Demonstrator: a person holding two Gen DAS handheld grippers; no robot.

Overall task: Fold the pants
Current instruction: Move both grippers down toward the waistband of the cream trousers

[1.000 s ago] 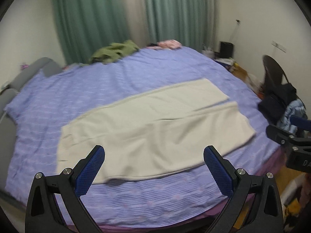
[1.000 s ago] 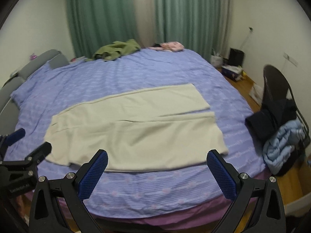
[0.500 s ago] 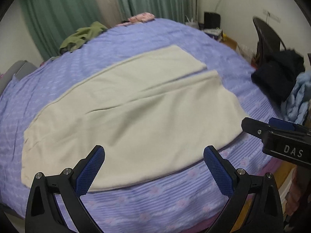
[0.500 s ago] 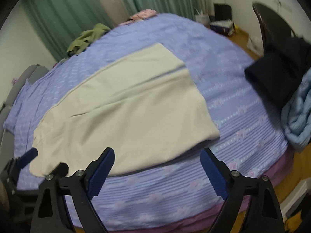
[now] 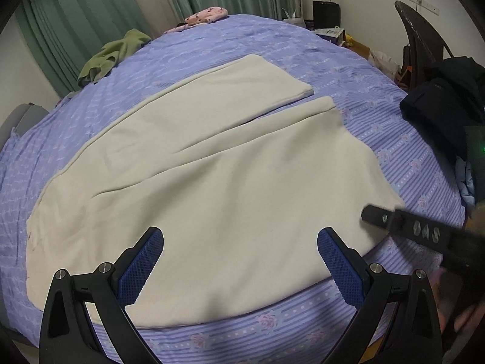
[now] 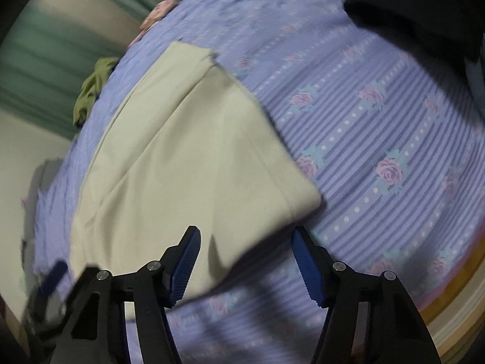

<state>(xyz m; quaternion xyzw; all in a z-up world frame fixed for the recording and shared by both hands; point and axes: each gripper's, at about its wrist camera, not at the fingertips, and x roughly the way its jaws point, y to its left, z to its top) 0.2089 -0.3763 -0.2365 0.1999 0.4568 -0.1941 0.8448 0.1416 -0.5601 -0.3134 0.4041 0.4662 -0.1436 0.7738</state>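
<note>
Cream pants (image 5: 218,163) lie flat across the purple striped bed (image 5: 394,133), both legs running to the far right. My left gripper (image 5: 239,251) hangs open over the near edge of the pants, with nothing between its pads. In the right wrist view the right gripper (image 6: 247,251) points down at the near leg's hem corner (image 6: 297,209); its jaws are closing, and the cloth lies under the gap, untouched by the pads as far as the blur shows. The right gripper's black finger (image 5: 406,227) also shows in the left wrist view, at that hem.
A green garment (image 5: 112,51) and a pink one (image 5: 206,16) lie at the far side of the bed. Dark clothes (image 5: 442,103) are piled on a chair (image 5: 424,39) to the right. Green curtains (image 5: 75,15) hang behind. Wooden floor (image 6: 454,297) borders the bed's edge.
Both grippers have dropped closer to the bed and pants. The right gripper rolled, swung toward the near leg's hem corner, and its jaws narrowed. The left jaws stayed wide.
</note>
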